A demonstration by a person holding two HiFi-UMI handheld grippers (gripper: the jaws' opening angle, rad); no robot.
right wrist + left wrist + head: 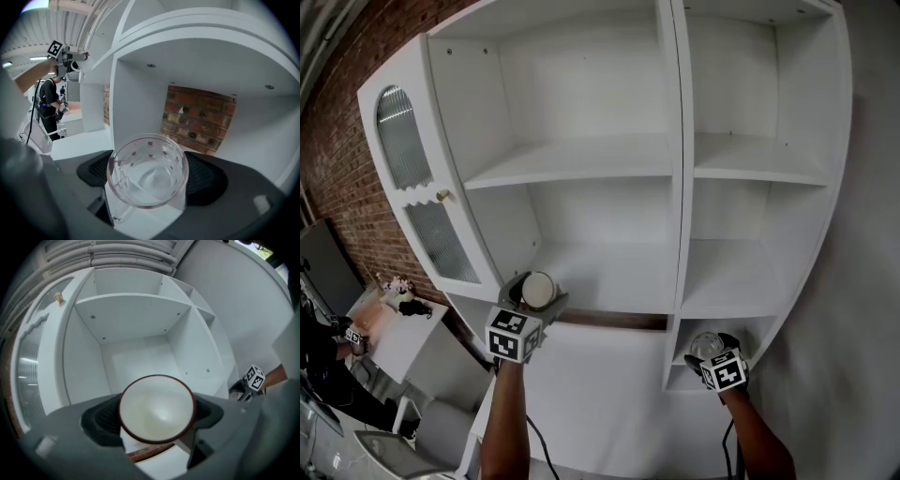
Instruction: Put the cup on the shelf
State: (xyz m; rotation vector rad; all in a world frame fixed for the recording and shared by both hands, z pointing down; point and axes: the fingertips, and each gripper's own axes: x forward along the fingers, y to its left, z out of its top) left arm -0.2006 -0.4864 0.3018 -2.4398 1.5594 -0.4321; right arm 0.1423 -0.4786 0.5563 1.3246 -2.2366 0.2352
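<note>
**Two cups held up at the white shelf**

The left hand-held gripper [534,300] pinches a white cup [156,408] with a dark red rim. Its dark pads [101,420] press on the cup from both sides. The cup's open mouth faces the camera on that gripper. The cup is up in the air, in front of the big lower box on the left side of the shelf [581,161]. It does not rest on any board.

The right hand-held gripper [711,349] pinches a glass cup [147,171]. This cup is clear, with small red dots and a handle [117,213] at its lower left. The pads press on it from left and right. The glass cup is at the mouth of the small box at the bottom right of the shelf. Red bricks [197,119] show at the back of that box.

The two cups are well apart, one on each side of the shelf's middle post [680,187].

A door [417,187] with ribbed glass stands open at the left of the shelf. It has a small round knob [442,195]. A brick wall [333,159] is beside the door. Low on the left is a white counter [408,333] with some small things [398,292] on it. In the right gripper view a person [49,105] stands far off to the left
</note>
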